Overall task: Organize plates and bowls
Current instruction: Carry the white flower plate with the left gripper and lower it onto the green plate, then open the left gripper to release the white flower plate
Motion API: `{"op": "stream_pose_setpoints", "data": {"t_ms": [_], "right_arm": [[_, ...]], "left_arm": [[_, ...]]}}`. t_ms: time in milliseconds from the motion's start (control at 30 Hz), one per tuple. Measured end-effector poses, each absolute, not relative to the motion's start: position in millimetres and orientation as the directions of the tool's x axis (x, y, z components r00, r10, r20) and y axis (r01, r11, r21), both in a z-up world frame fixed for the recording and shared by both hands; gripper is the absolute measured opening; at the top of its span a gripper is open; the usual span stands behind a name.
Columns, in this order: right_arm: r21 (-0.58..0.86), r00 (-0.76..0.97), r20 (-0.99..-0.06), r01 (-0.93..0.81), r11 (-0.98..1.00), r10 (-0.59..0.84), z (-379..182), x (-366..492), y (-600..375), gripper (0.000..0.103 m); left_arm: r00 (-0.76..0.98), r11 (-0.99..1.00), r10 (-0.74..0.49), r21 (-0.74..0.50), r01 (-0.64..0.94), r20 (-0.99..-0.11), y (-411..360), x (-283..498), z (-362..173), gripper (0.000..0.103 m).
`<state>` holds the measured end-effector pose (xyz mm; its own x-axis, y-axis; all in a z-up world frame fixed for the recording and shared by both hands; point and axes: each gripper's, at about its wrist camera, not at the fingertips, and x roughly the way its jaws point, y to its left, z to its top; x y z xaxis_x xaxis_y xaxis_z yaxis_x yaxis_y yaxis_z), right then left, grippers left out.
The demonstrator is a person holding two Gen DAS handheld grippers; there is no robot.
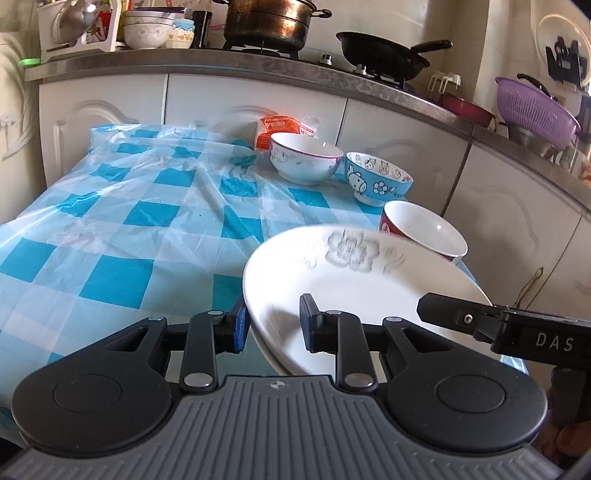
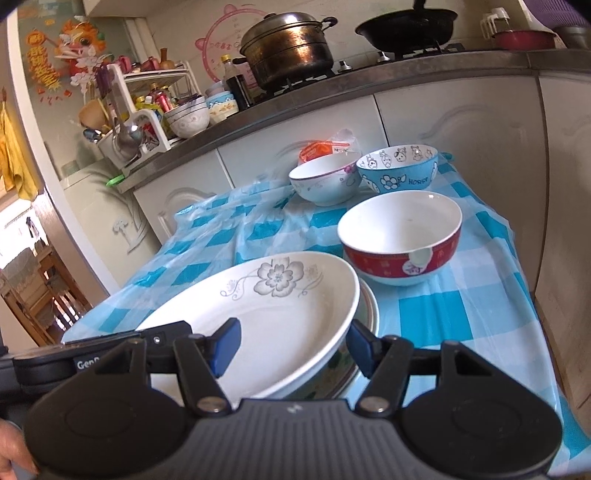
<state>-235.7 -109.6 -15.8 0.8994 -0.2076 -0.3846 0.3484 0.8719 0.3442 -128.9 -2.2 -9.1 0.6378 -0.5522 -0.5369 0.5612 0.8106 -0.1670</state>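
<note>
A white plate with a grey flower lies tilted on a second, green-patterned plate at the near end of the blue-checked table. My left gripper straddles the white plate's left rim, pads apart and not pressing. My right gripper straddles the right rim, jaws wide and open. One finger of each gripper shows in the other's view. Beyond the plates stand a red bowl, a blue cartoon bowl and a white purple-rimmed bowl.
An orange packet lies behind the bowls. The table's right edge runs close to white cabinets. On the counter above are a pot, a black pan, stacked bowls and a purple colander.
</note>
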Motion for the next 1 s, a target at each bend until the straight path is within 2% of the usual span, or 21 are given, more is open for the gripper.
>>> {"op": "stream_pose_setpoints", "data": {"t_ms": [33, 100, 167, 400, 467, 500, 600, 867, 1000], "right_arm": [[0.338, 0.899, -0.385, 0.347, 0.875, -0.208, -16, -235, -110, 0.066], [0.331, 0.9, -0.383, 0.345, 0.878, -0.209, -16, -234, -110, 0.066], [0.324, 0.9, -0.381, 0.344, 0.881, -0.212, -17, -235, -110, 0.066], [0.318, 0.901, -0.367, 0.356, 0.879, -0.232, -16, -236, -108, 0.069], [0.301, 0.89, -0.376, 0.381, 0.874, -0.258, -16, -236, -107, 0.08], [0.302, 0.881, -0.387, 0.399, 0.866, -0.27, -18, -236, -108, 0.081], [0.307, 0.884, -0.376, 0.403, 0.862, -0.28, -18, -239, -112, 0.082], [0.206, 0.876, -0.394, 0.38, 0.902, -0.279, -22, -229, -97, 0.089], [0.244, 0.888, -0.378, 0.37, 0.896, -0.264, -22, -232, -104, 0.091]], "left_arm": [[0.636, 0.809, -0.555, -0.168, 0.564, -0.536, -2, -129, -9, 0.028], [0.639, 0.807, -0.557, -0.165, 0.567, -0.531, -1, -129, -8, 0.041], [0.644, 0.805, -0.561, -0.16, 0.572, -0.52, -2, -130, -6, 0.049], [0.65, 0.817, -0.548, -0.169, 0.551, -0.526, 3, -127, -8, 0.052], [0.652, 0.821, -0.544, -0.177, 0.543, -0.527, 3, -127, -8, 0.052], [0.654, 0.823, -0.542, -0.179, 0.539, -0.527, 3, -127, -7, 0.052], [0.657, 0.827, -0.54, -0.185, 0.531, -0.526, 2, -126, -7, 0.054], [0.658, 0.83, -0.542, -0.211, 0.516, -0.524, 3, -124, -5, 0.058], [0.663, 0.832, -0.542, -0.215, 0.512, -0.517, 4, -123, -2, 0.063]]}}
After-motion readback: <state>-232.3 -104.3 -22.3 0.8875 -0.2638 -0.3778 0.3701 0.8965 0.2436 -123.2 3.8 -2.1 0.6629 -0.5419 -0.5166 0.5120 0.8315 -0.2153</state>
